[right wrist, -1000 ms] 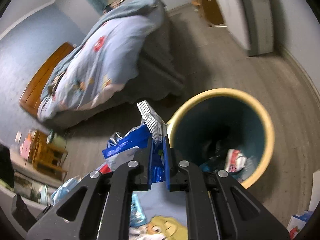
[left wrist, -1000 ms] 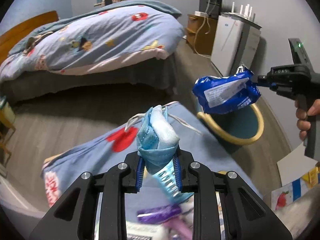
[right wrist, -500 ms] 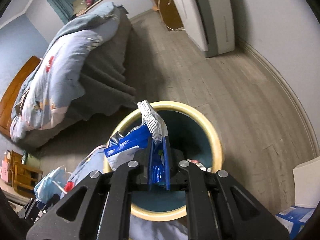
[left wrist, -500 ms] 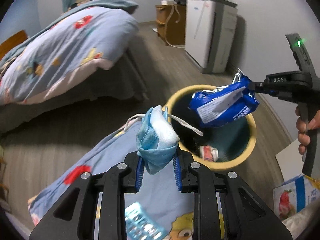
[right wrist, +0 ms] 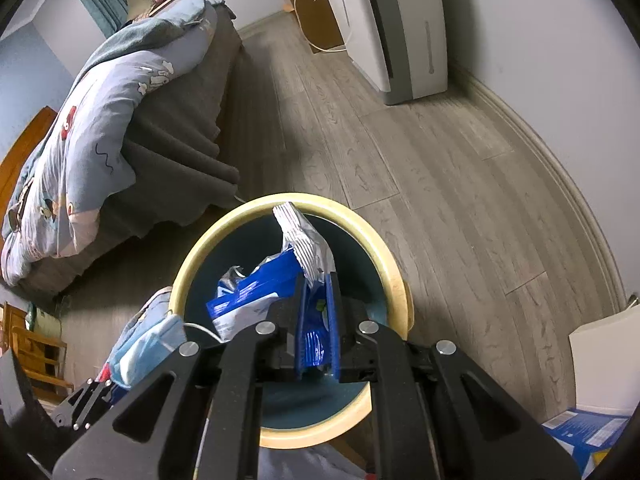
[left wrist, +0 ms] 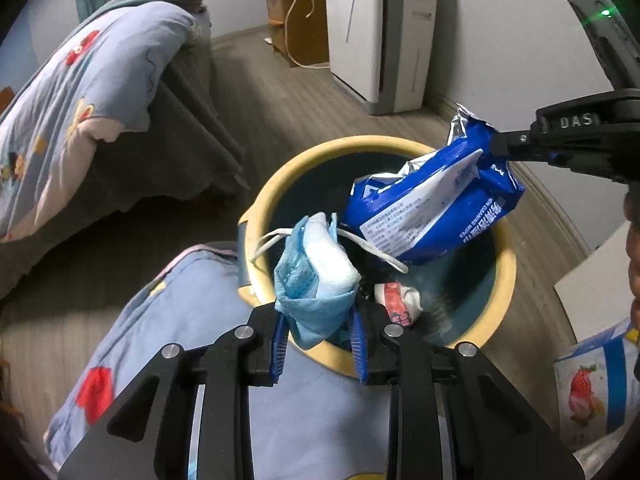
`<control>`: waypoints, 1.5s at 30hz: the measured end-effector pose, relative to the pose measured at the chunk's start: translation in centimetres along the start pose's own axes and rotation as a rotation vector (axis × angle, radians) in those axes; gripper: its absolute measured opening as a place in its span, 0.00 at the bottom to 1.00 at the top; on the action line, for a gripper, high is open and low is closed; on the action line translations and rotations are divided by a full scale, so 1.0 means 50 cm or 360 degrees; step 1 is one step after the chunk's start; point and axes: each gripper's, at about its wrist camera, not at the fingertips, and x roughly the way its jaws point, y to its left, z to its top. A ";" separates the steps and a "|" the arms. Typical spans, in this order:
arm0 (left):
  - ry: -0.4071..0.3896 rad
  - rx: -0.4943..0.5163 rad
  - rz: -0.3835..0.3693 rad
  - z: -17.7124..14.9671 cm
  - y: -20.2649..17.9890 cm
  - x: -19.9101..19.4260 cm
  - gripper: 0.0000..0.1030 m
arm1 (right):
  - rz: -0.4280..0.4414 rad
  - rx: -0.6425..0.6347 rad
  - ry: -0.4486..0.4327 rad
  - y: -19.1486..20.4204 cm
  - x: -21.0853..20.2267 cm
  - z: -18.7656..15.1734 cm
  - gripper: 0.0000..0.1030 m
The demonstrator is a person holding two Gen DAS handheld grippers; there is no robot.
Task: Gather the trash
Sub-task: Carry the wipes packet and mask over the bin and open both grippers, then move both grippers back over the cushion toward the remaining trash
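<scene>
My left gripper (left wrist: 318,336) is shut on a crumpled blue face mask (left wrist: 316,276) with white ear loops, held at the near rim of the round trash bin (left wrist: 280,172), which has a yellow rim and a dark teal inside. My right gripper (right wrist: 318,320) is shut on a blue wet-wipes packet (right wrist: 264,288) and holds it over the bin's opening (right wrist: 360,236). The packet also shows in the left wrist view (left wrist: 432,208), hanging above the bin, with the right gripper (left wrist: 508,146) pinching its top edge. A red and white wrapper (left wrist: 396,300) lies inside the bin.
A bed with a blue cartoon quilt (left wrist: 80,92) stands to the left. A blue patterned sheet (left wrist: 180,340) lies under my left gripper. A white appliance (left wrist: 376,28) and a wooden cabinet (left wrist: 296,20) stand by the far wall. A strawberry-print box (left wrist: 592,392) sits at right.
Both grippers have moved toward the bin with their loads. The wipes packet now hangs over the bin's opening and the mask sits at its near rim.
</scene>
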 end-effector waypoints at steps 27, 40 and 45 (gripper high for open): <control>-0.0186 -0.0127 0.0096 -0.035 0.059 -0.145 0.79 | 0.0076 -0.0094 -0.0054 0.074 -0.059 -0.011 0.54; -0.0266 -0.0411 0.0329 -0.247 0.185 -0.441 0.83 | 0.0314 -0.0408 -0.0153 0.268 -0.215 -0.192 0.93; -0.0281 -0.0514 0.0422 -0.343 0.230 -0.528 0.92 | 0.0326 -0.0506 -0.0182 0.306 -0.241 -0.267 0.95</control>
